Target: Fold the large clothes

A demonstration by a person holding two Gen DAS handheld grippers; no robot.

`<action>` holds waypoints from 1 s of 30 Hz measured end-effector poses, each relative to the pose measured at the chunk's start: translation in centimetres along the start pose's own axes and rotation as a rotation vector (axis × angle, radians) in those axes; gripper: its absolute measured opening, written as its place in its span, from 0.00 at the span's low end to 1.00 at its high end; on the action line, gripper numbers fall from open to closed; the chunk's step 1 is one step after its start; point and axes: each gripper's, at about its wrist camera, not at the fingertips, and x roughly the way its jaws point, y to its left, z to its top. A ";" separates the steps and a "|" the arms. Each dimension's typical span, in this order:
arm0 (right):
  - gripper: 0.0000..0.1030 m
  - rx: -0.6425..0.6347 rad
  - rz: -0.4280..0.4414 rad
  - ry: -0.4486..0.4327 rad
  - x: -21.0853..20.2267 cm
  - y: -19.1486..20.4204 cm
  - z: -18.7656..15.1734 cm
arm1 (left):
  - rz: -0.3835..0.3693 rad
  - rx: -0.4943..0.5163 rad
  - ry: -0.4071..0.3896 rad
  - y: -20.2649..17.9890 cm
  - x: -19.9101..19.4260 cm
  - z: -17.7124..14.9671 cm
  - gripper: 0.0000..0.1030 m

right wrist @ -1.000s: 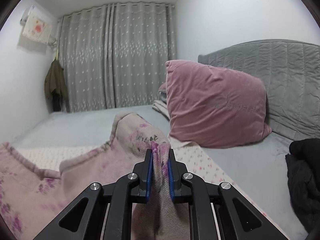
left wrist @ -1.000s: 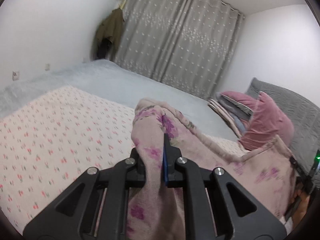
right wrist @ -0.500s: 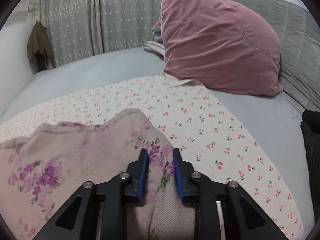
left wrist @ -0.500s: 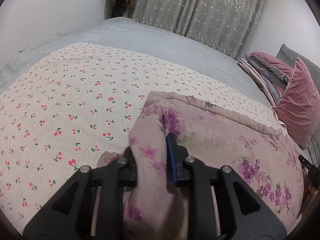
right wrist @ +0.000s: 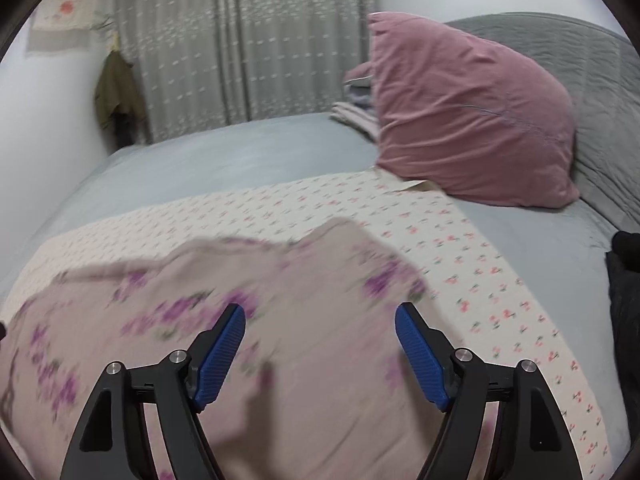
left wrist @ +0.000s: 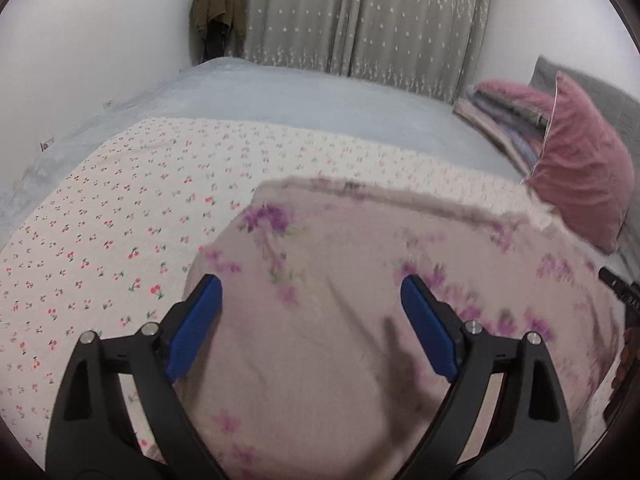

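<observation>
Both tongs, left (left wrist: pixel 310 304) and right (right wrist: pixel 320 334), gape wide over the soft floral garment (left wrist: pixel 360 300).

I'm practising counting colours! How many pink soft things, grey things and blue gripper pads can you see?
Pink soft things: 2, the floral garment and the pillow
Grey things: 2, the curtain and the headboard
Blue pads: 4, two on each open hand-held gripper
Total: 8
</observation>
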 end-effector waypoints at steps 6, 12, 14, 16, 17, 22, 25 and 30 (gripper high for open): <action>0.78 0.025 -0.053 0.093 1.7 -2.3 -3.8 | 0.091 0.042 0.091 2.8 1.1 -2.9 0.89; 0.79 0.005 -0.015 0.037 -0.9 -3.9 -4.5 | -0.078 -0.108 0.112 7.1 -1.0 -3.4 0.89; 0.83 0.037 0.017 0.023 -1.9 -4.7 -4.4 | -0.170 -0.214 0.155 9.1 -1.4 -3.8 0.89; 0.84 0.106 0.084 0.030 -2.4 -5.9 -4.5 | -0.301 -0.325 0.208 11.1 -1.2 -4.3 0.89; 0.84 0.154 0.125 0.043 -2.6 -6.9 -4.7 | -0.343 -0.366 0.222 12.0 -1.1 -4.6 0.89; 0.84 0.337 0.187 0.061 -2.8 -10.8 -5.2 | -0.398 -0.473 0.270 14.9 0.2 -6.4 0.89; 0.84 0.435 0.228 0.081 -2.5 -13.2 -5.7 | -0.483 -0.486 0.312 15.6 2.0 -7.2 0.89; 0.84 0.607 0.321 0.172 0.4 -16.8 -7.2 | -0.572 -0.538 0.310 16.3 4.6 -7.1 0.89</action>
